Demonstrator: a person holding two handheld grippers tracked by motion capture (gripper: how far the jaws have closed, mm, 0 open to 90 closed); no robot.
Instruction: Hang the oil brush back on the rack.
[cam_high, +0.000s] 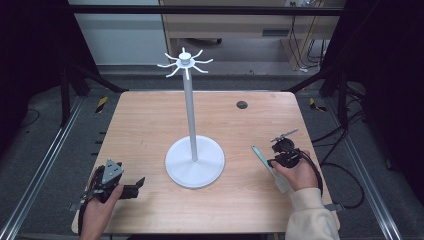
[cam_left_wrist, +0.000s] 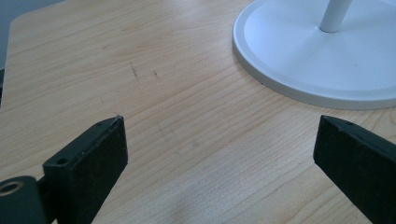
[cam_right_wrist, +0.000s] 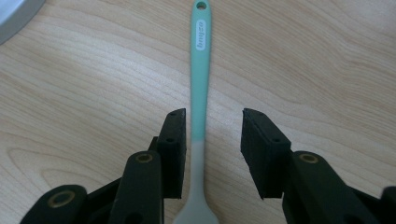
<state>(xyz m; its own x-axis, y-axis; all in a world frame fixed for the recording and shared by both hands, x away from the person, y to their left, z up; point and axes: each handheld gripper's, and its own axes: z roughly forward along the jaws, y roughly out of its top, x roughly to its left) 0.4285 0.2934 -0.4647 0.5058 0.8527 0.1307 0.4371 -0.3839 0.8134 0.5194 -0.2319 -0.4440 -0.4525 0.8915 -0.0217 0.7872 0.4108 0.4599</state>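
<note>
A spatula (cam_right_wrist: 201, 70) with a mint-green handle and a pale grey lower part lies flat on the wooden table (cam_high: 150, 125), right of centre. My right gripper (cam_right_wrist: 215, 116) stands over it with its jaws apart. The handle runs between them, close beside the left pad and clear of the right one. In the high view the spatula (cam_high: 260, 155) lies aslant beside my right gripper (cam_high: 274, 162). My left gripper (cam_high: 139, 184) rests at the table's front left, wide open (cam_left_wrist: 219, 140) over bare wood.
A white stand (cam_high: 194, 160) with a round base, a tall pole and a ring of hooks (cam_high: 185, 62) on top occupies the table's middle; its base (cam_left_wrist: 322, 60) is just ahead of my left gripper. A dark round plug (cam_high: 242, 104) sits at the back.
</note>
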